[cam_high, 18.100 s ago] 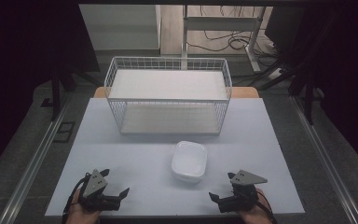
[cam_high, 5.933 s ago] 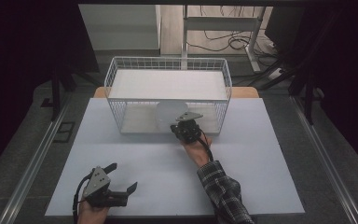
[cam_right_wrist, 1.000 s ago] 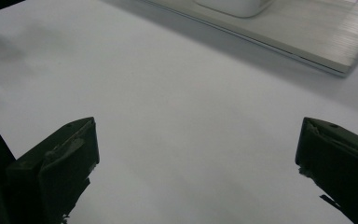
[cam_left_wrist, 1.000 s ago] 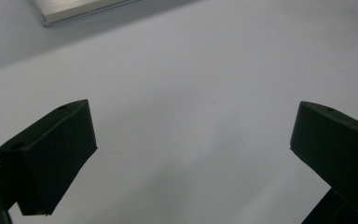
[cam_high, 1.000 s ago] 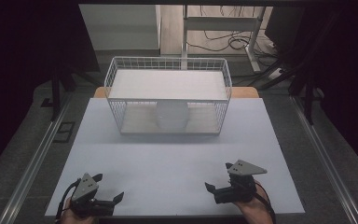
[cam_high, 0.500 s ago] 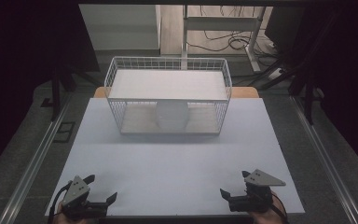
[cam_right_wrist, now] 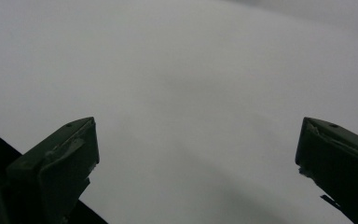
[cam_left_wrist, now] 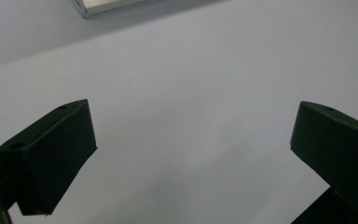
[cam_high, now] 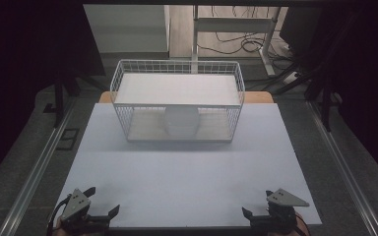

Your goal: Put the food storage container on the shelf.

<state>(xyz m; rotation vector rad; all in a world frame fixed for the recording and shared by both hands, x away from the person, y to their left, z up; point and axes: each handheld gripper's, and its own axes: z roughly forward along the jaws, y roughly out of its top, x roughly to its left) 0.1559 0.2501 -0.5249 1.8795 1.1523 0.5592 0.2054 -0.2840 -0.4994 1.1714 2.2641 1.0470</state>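
From above, the white bowl [cam_high: 181,121] is sitting inside the white wire basket [cam_high: 123,110], on its floor under the upper shelf, seen through the front mesh, near the middle. The basket is standing at the far side of the table [cam_high: 187,177]. The left hand-held gripper [cam_high: 101,209] is resting at the near left corner of the table and the right hand-held gripper [cam_high: 250,215] at the near right edge, both well apart from the basket and the bowl, with bare table lying between.

The left gripper view is adding what the high view cannot resolve: the left hand-held gripper [cam_left_wrist: 191,154] is standing with its jaws wide apart, nothing between them, pale table below, and a strip of the basket's base [cam_left_wrist: 107,5] is showing at the top edge. The right gripper view is showing the right hand-held gripper [cam_right_wrist: 198,158] likewise spread wide and holding nothing, over plain table surface.
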